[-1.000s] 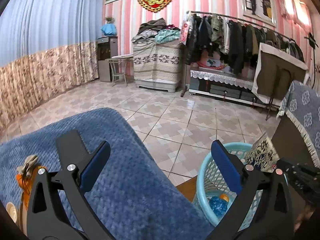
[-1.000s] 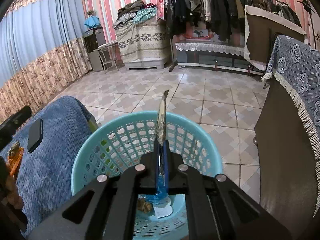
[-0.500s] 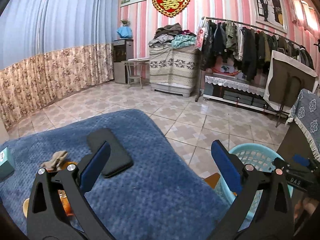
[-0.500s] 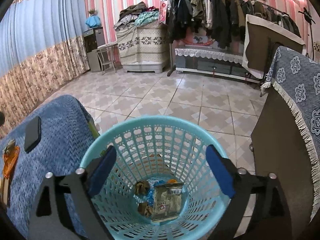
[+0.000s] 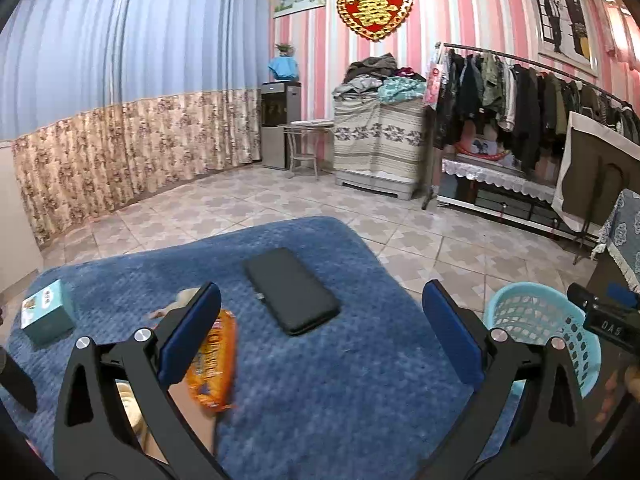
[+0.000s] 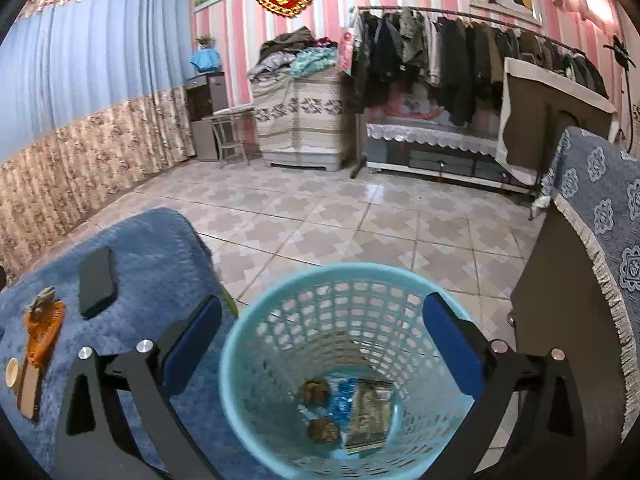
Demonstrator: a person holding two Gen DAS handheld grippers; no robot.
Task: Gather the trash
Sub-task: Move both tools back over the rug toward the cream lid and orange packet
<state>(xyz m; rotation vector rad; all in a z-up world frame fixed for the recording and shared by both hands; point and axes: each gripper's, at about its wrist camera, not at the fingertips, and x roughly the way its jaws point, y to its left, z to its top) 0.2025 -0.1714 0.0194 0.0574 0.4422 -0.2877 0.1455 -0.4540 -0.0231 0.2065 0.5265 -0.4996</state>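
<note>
My right gripper (image 6: 322,340) hangs over the light-blue mesh basket (image 6: 280,292), its jaws still opening, with nothing between the pads. At the basket's bottom lie a grey-green wrapper (image 6: 368,416), two brown crumpled lumps (image 6: 316,392) and a blue scrap (image 6: 342,400). My left gripper (image 5: 320,332) is open above the blue-covered table (image 5: 340,400). An orange snack wrapper (image 5: 212,364) lies just behind its left finger, with a crumpled beige scrap (image 5: 180,300) beyond it. The basket (image 5: 536,320) stands at the table's right end.
A black phone (image 5: 292,290) lies flat mid-table and a small teal box (image 5: 48,316) sits at the far left. A dark cabinet draped in blue patterned cloth (image 6: 600,208) stands right of the basket. Tiled floor (image 6: 340,220) stretches toward a clothes rack (image 6: 460,52).
The right gripper opened and the wrapper it held dropped to the basket's bottom. The left gripper swung left over the table, bringing the phone, orange wrapper and teal box into view.
</note>
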